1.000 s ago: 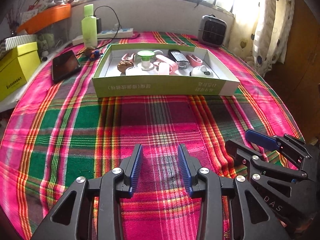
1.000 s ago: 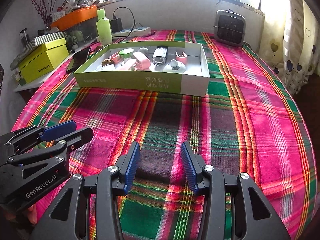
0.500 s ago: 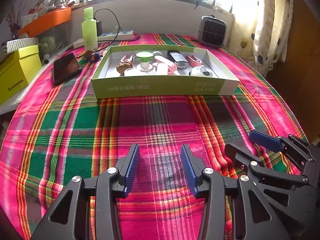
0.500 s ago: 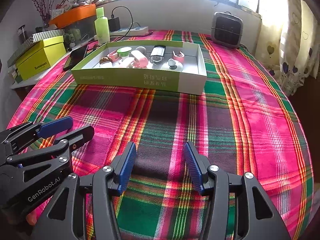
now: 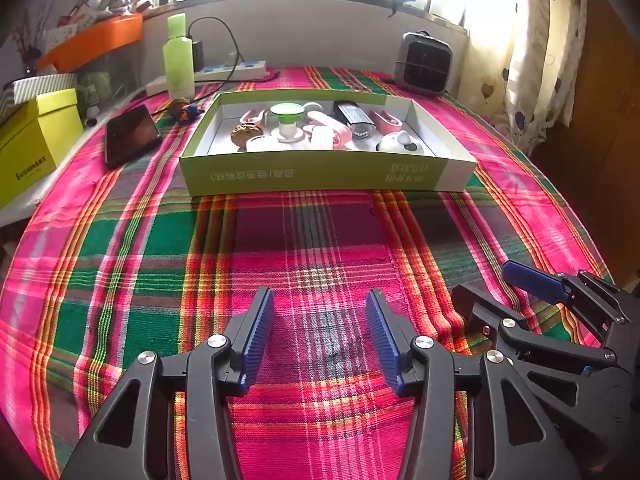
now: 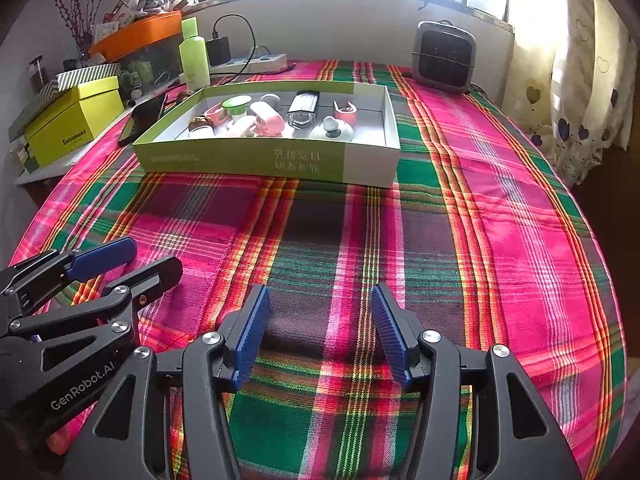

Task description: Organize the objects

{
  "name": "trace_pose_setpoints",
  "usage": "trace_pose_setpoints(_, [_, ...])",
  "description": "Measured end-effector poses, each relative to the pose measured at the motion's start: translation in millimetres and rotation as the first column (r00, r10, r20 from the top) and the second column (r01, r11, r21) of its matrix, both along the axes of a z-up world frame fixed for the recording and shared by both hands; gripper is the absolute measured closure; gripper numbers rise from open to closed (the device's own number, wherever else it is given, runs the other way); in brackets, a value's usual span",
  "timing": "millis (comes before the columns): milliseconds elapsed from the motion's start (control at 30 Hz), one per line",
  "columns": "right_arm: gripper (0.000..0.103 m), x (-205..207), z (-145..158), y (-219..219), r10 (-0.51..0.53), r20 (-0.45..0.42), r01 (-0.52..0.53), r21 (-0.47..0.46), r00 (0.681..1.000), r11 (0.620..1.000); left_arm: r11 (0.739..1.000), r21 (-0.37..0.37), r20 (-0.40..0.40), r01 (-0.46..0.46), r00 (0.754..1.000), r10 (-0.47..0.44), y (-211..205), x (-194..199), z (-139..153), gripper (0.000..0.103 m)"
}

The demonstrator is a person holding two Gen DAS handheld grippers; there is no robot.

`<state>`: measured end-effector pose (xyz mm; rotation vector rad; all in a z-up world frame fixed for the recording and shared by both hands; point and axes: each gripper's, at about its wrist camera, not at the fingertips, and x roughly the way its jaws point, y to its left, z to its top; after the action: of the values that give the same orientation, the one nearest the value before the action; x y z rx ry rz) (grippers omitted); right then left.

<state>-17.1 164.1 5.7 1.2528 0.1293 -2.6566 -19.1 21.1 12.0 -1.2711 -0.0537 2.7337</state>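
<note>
Both grippers hover low over the near part of the desk, side by side, with nothing in them. The left gripper has its jaws parted and opening over bare cloth; the right gripper is opening too and stands a little wider, also with only cloth between its ribbed blue pads.

The things to be organized sit well away, in the shallow cardboard box towards the far side of the desk: a green-topped little stand, a pink clip-like piece, a dark grooved gadget, a white rounded lid-shaped thing and a brown knobbly lump, all crowded and touching one another.

That crowding looks like the main risk. Reaching in for one piece, a pad could easily nudge its neighbours or catch two at once. The smooth, rounded plastic shapes would likely squirt out of a flat-pad pinch if taken off centre. The box is light card with thin upright walls, so a gripper knocking the near wall may shove the whole box along the woven plaid cloth, which seems soft enough to ruck up. With both grippers so near each other, they could also clash when heading for the same spot.

To the left lie a phone and a green bottle, both near enough the box to be clipped by a wide swing.
</note>
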Motion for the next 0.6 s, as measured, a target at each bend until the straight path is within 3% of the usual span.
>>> trace_pose_setpoints(600, [0.049,0.1,-0.3,0.3,0.0,0.0,0.0,-0.001,1.0,1.0,1.0,0.003,-0.001,-0.005,1.0,0.005,0.0,0.3,-0.3,0.056])
